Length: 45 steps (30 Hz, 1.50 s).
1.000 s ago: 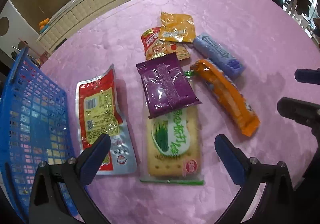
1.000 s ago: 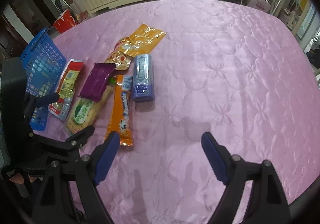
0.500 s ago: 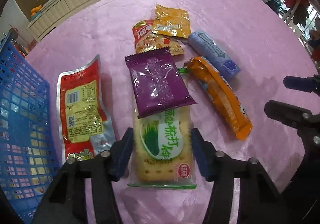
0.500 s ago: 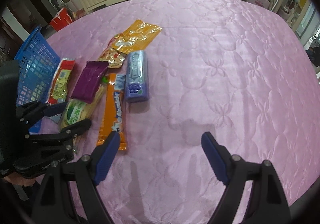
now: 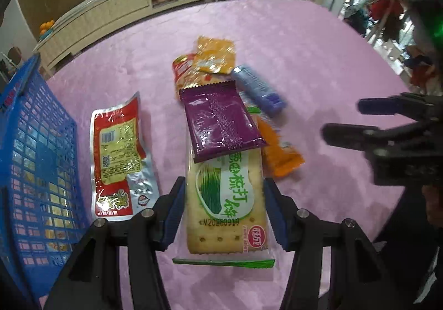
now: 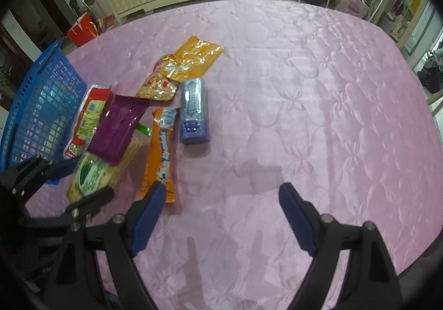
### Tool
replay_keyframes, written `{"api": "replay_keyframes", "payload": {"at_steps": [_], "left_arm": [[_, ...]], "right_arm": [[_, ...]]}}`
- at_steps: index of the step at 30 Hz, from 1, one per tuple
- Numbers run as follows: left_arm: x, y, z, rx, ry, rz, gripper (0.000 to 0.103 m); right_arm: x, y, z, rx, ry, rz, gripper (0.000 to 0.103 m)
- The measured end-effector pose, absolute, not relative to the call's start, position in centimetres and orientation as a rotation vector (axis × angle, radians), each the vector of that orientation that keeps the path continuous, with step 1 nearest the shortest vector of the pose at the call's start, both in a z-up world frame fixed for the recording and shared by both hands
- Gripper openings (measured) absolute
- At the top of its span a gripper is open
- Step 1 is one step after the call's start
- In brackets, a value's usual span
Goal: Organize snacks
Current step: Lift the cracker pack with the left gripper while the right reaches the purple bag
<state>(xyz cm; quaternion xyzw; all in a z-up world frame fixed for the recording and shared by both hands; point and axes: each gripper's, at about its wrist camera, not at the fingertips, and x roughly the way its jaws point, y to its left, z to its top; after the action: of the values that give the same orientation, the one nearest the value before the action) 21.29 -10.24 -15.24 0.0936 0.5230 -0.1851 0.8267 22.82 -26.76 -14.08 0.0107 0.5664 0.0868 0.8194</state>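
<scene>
A: What does my left gripper [image 5: 223, 209] hold?

B: Its blue pads [image 5: 174, 209] press on both long edges of the cracker packet [image 5: 225, 199], the clear one with a green oval label. The purple sachet [image 5: 220, 123] rests across the packet's far end.

A: And my right gripper [image 6: 218, 216]?

B: Jaws stand wide apart over bare pink tablecloth [image 6: 304, 105], nothing between them. From the left wrist view it shows at the right edge [image 5: 387, 121].

A: Where are the other snacks?

B: Left of the crackers, well clear of them, lies the red-and-silver pouch [image 5: 119, 155], just beside the blue basket [image 5: 33, 160]. To the right, the orange wrapper [image 5: 279, 155] is partly under the cracker packet and purple sachet. Beyond it lies the lilac gum pack [image 5: 259, 87]. At the far end, the yellow foil packet [image 5: 216, 56] overlaps a red snack bag [image 5: 184, 74].

A: And from my right wrist view?

B: The orange wrapper [image 6: 162, 155] ends near my left-hand pad; the gum pack [image 6: 193, 110] lies just beside it.
</scene>
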Motion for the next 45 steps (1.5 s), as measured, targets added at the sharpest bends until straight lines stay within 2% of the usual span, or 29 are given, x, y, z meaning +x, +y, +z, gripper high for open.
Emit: {"api": "replay_keyframes", "payload": {"at_steps": [10, 24, 26, 27, 28, 29, 31, 33, 36, 45], "left_arm": [[17.7, -11.0, -13.2, 0.228, 1.056, -0.465, 0.052], [12.3, -8.6, -11.1, 0.295, 0.981, -0.524, 0.052], [12.2, -8.3, -11.2, 0.305, 0.978, -0.522, 0.052], [12.0, -8.1, -11.1, 0.309, 0.98, -0.519, 0.052], [12.0, -8.0, -11.2, 0.312, 0.981, -0.514, 0.052], [12.1, -7.7, -11.3, 0.31, 0.984, -0.507, 0.052], [12.0, -7.4, -11.3, 0.299, 0.99, -0.494, 0.052], [12.4, -6.8, -11.5, 0.284, 1.002, -0.467, 0.052], [12.4, -6.3, -11.5, 0.268, 1.011, -0.445, 0.052], [12.5, -5.8, -11.4, 0.267, 1.017, -0.416, 0.052]], "right_arm": [[21.4, -26.0, -10.9, 0.119, 1.168, 0.226, 0.087], [21.7, -20.6, -11.3, 0.178, 1.197, 0.372, 0.086], [21.7, -19.7, -11.5, 0.187, 1.199, 0.4, 0.078], [21.7, -19.3, -11.5, 0.181, 1.193, 0.404, 0.06], [21.7, -18.8, -11.4, 0.164, 1.19, 0.405, 0.051], [21.6, -18.3, -11.4, 0.15, 1.189, 0.41, 0.048], [21.4, -17.7, -11.4, 0.131, 1.183, 0.425, 0.02], [21.1, -17.4, -11.4, 0.116, 1.177, 0.427, 0.01], [20.8, -17.2, -11.0, 0.095, 1.15, 0.435, 0.006], [20.6, -16.9, -10.3, 0.078, 1.132, 0.424, 0.006]]}}
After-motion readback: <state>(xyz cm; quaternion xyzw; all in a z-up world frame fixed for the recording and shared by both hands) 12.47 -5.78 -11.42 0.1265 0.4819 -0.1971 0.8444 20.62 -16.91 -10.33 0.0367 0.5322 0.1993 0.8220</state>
